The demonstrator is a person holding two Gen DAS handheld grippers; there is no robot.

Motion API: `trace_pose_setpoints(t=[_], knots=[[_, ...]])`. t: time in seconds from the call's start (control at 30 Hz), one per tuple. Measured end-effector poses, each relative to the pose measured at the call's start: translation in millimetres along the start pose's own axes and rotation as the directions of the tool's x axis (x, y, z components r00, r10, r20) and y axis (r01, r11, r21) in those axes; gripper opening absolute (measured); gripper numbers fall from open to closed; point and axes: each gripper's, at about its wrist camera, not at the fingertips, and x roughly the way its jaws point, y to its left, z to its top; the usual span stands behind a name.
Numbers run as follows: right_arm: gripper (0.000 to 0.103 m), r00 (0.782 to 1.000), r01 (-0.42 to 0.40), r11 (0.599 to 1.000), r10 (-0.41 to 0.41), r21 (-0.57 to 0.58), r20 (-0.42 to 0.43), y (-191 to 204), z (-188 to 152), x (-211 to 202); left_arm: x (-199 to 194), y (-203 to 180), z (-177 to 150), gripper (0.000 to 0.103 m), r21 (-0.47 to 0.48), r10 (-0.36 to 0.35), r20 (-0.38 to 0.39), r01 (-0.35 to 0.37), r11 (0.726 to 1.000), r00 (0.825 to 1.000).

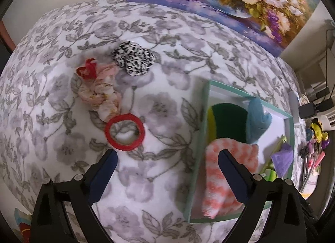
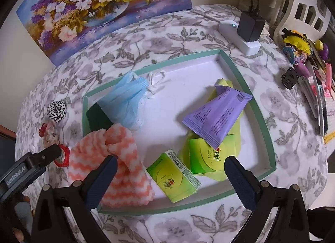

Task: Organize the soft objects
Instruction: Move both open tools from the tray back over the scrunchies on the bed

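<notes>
Nearest, the right hand-held gripper (image 2: 169, 167) hangs released above the green-rimmed tray (image 2: 270, 138), jaws wide over the small green packet (image 2: 173, 178), gripping nothing. The left hand-held gripper (image 1: 167, 159) is also released and empty, straddling the tray's left rim. Inside the tray lie the pink-striped cloth (image 2: 108, 159), blue mask (image 2: 127, 98) and purple packet (image 2: 213, 117). Left of the tray, on the flowered worktop (image 1: 146, 180), wait the red ring (image 1: 124, 132), pale scarf (image 1: 100, 90) and, farthest, the spotted scrunchie (image 1: 133, 60). A drop seems finished; next, I'd guess, the left goes for the ring.
</notes>
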Motion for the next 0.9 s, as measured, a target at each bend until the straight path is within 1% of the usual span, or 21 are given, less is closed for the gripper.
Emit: trace_pose_setpoints(t=[0.1,0.27,0.53,0.77,0.9], knots=[[0.103,1.000,0.001,1.000,-0.001,-0.006,-0.003,4,0,0,-3,7,4,0.097,-0.006,0.015,0.010,-0.015,1.000,1.000],[0.103,1.000,-0.010,1.000,0.010,-0.014,0.001,17,2,-3,-10,28,12,0.097,-0.038,0.037,0.030,-0.036,0.999,0.999],[0.103,0.999,-0.041,0.995,0.042,-0.093,0.001,62,-1,-4,-29,76,24,0.097,-0.099,0.107,0.077,-0.099,0.990,0.991],[0.103,0.998,-0.070,0.984,0.069,-0.164,-0.010,109,-8,0,-41,108,30,0.097,-0.153,0.103,0.100,-0.087,0.984,0.990],[0.103,0.997,-0.072,0.975,0.066,-0.211,-0.033,135,-14,9,-38,118,33,0.097,-0.168,0.091,0.089,-0.075,0.983,0.992]])
